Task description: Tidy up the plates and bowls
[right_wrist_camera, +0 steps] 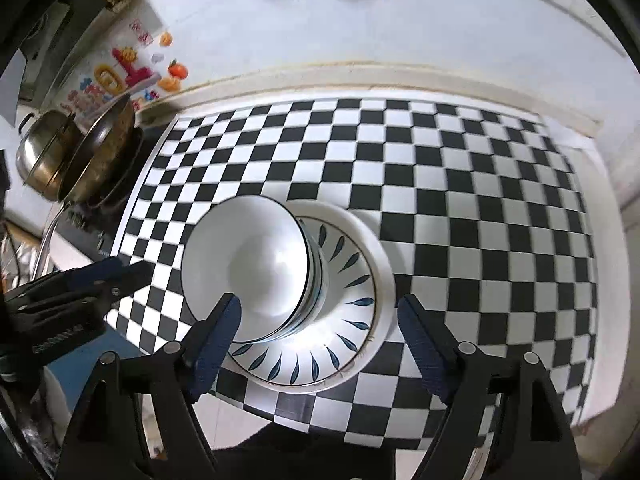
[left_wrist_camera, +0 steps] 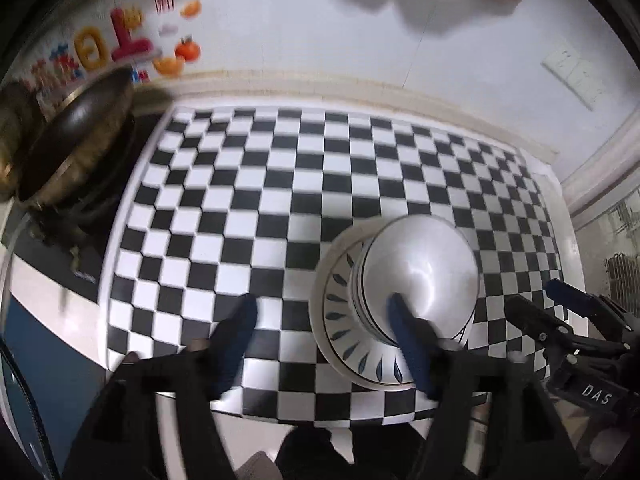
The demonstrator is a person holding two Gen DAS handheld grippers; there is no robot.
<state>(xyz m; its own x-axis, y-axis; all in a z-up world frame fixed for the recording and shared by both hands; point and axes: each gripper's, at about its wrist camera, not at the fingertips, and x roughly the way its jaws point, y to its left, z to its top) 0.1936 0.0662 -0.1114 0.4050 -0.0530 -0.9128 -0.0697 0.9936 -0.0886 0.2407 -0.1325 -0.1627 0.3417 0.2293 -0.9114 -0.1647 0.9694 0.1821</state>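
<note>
Stack: bowls nested on a leaf-patterned plate, near the front edge of the checkered mat; in the right wrist view it fills the middle, in the left wrist view it sits at 4 o'clock.
Left gripper: spread wide, holding nothing; its right finger overlaps the top bowl in view, contact not clear.
Right gripper: spread wide, empty, jaws straddling the near side of the stack; whether a finger touches a rim I cannot tell.
Handling: glazed ceramic, so likely stiff, heavy for its size, slick and chip-prone; the nested bowls could slide or rattle if the plate tilts.
Where to hold: probably the plate rim at 6 o'clock, kept level, or the top bowl's lip pinched on its own.
Risk: the stack is close to the mat's front edge, so a nudge toward 6 o'clock could tip it off.
Surroundings: pots at 9 o'clock, well apart.
</note>
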